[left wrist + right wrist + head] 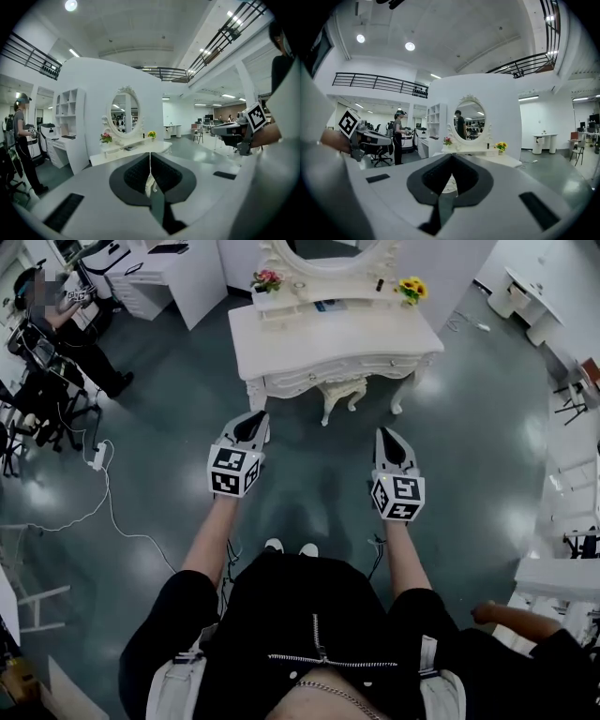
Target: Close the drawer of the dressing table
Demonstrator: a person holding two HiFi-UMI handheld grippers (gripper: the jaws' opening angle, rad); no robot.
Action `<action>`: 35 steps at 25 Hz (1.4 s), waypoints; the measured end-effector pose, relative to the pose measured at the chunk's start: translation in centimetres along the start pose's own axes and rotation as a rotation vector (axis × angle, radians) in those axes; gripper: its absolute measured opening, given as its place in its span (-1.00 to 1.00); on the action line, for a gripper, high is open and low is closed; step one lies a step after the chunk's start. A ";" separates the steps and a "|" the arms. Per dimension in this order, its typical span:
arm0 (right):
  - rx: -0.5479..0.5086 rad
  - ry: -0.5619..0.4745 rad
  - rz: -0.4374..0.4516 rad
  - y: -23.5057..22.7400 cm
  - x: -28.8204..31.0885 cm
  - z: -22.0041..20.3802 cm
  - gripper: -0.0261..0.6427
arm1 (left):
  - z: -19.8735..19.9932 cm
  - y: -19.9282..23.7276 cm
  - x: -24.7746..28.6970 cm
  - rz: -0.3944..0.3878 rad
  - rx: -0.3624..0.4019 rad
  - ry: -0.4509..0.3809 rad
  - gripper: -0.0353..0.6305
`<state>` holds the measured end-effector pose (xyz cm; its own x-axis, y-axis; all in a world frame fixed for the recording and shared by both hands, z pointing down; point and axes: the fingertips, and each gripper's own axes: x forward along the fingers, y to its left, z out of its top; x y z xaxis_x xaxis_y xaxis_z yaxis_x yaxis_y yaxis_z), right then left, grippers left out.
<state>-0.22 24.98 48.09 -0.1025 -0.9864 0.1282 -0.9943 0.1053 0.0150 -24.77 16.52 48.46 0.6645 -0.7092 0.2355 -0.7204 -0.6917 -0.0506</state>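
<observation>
White carved dressing table (281,338) with oval mirror (125,112) stands ahead on the grey floor (187,399), well apart from me. My left hand-held gripper (253,420) and right hand-held gripper (386,435) point toward it, both closed and empty. Drawer position: cannot tell from here.

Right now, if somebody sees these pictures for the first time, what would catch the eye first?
The ornate white dressing table with its oval mirror stands top centre in the head view, pink flowers at its left and yellow flowers at its right. Below it, the left gripper and right gripper point toward it, both shut and empty.
</observation>
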 end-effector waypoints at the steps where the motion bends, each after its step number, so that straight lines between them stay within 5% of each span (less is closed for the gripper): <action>1: -0.001 0.003 0.004 -0.2 -0.1 -0.1 -0.91 | 0.0 -0.3 0.2 0.000 0.001 0.002 -0.82; 16: -0.002 0.024 0.005 -5.4 2.1 -0.9 -0.92 | 0.5 -1.0 5.6 0.020 0.002 0.009 -0.82; 35: -0.017 0.033 0.004 -11.3 24.1 3.4 -0.92 | 5.9 11.4 25.9 -0.013 0.037 0.003 -0.82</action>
<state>8.41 -0.39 47.69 -0.1049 -0.9813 0.1611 -0.9933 0.1113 0.0310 -14.62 -10.55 48.24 0.6731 -0.6998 0.2394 -0.7038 -0.7055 -0.0834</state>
